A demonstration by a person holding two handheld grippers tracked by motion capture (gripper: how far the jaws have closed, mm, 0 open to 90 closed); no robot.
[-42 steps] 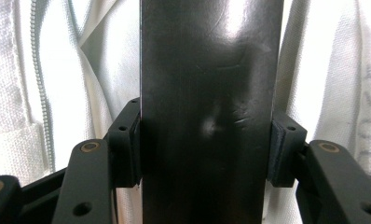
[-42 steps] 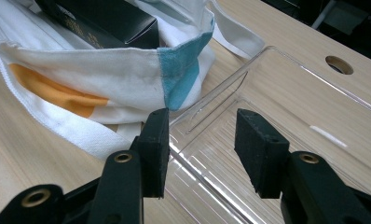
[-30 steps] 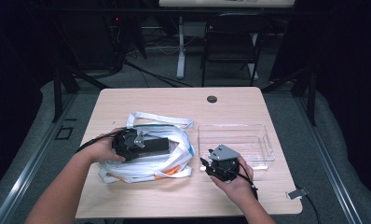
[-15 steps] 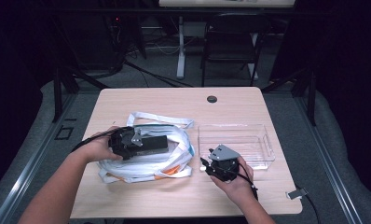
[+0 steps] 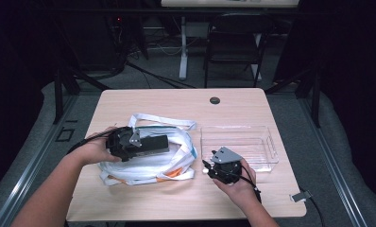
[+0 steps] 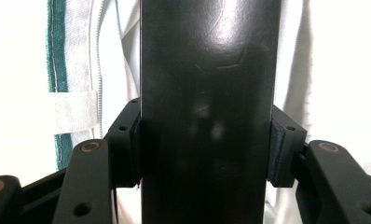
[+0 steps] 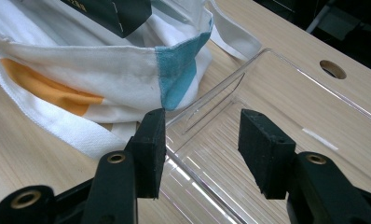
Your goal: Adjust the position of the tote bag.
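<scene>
**Black box lifted over the bag**

Raised slightly since the earlier frame: left tongs (image 5: 150, 145), pinching a long black box (image 6: 207, 107) by its sides, held over the white tote bag (image 5: 150, 165) on the tabletop (image 5: 176, 101). Just been opening: right tongs (image 7: 200, 144), spread with nothing between the pads, hovering at the near corner of the clear plastic tray (image 5: 266, 142) beside the bag. Box gripped and seemingly on its way; tray empty, placement yet to come. Direction of transfer hard to judge.
</scene>
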